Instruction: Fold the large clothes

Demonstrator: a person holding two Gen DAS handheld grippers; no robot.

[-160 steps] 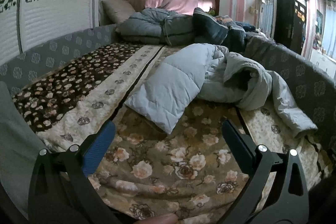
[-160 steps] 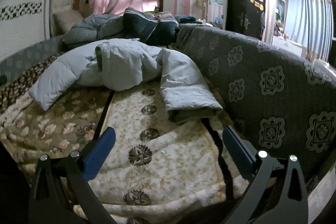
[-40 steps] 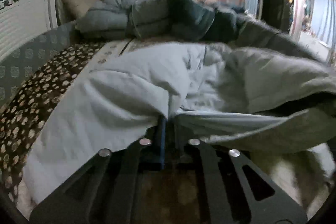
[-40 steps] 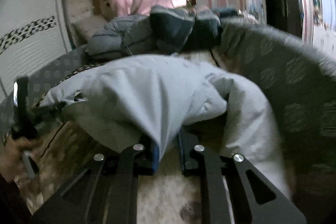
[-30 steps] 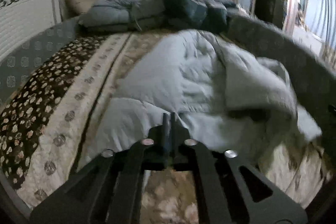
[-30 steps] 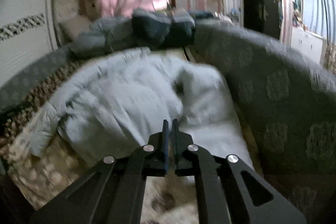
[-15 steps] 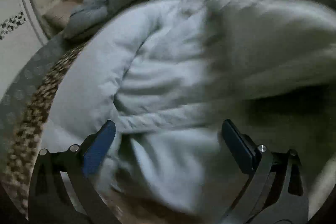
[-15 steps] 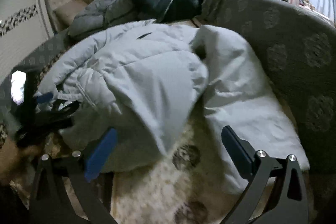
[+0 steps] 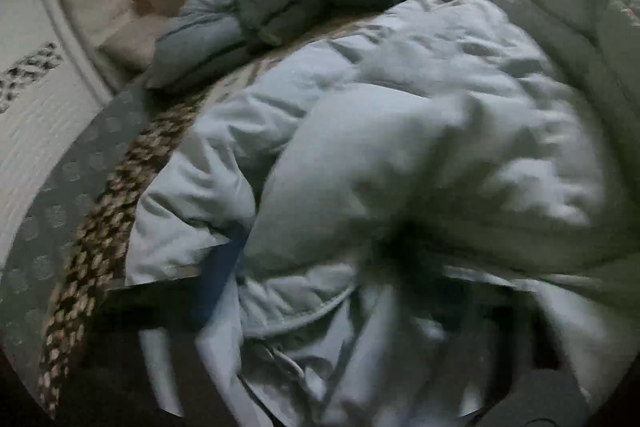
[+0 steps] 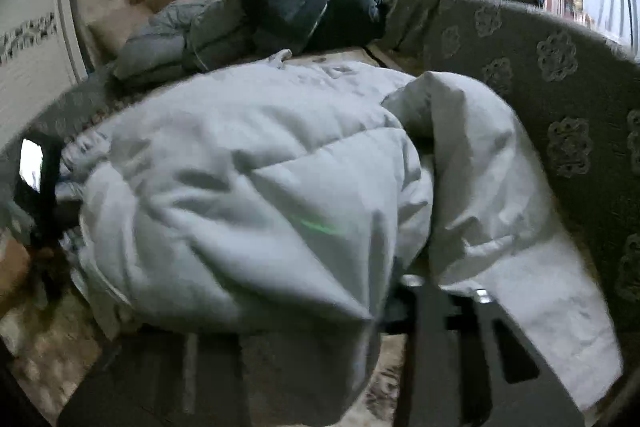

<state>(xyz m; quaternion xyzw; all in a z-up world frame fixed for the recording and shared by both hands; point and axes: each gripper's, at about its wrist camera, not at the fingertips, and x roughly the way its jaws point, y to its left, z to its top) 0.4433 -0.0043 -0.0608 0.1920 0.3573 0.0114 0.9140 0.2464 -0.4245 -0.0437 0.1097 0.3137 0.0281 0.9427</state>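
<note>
My left claw (image 9: 320, 307) is buried in folds of the pale puffer jacket (image 9: 400, 115); only one blue finger (image 9: 218, 283) is showing, so I cannot tell whether it is gripping. My right claw (image 10: 312, 311) is likewise hidden under the hem. The jacket is lying bunched across the bed (image 9: 104, 211), probably for squaring up before folding, near the dark coats (image 10: 280, 15) piled behind.

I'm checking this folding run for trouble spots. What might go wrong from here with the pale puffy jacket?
The jacket bulges over the left claw and right claw, hiding most of their fingers, so a grasp may catch several layers or the wrong edge. Its sleeve lies against the padded grey wall and may trail, skewing the fold.
</note>
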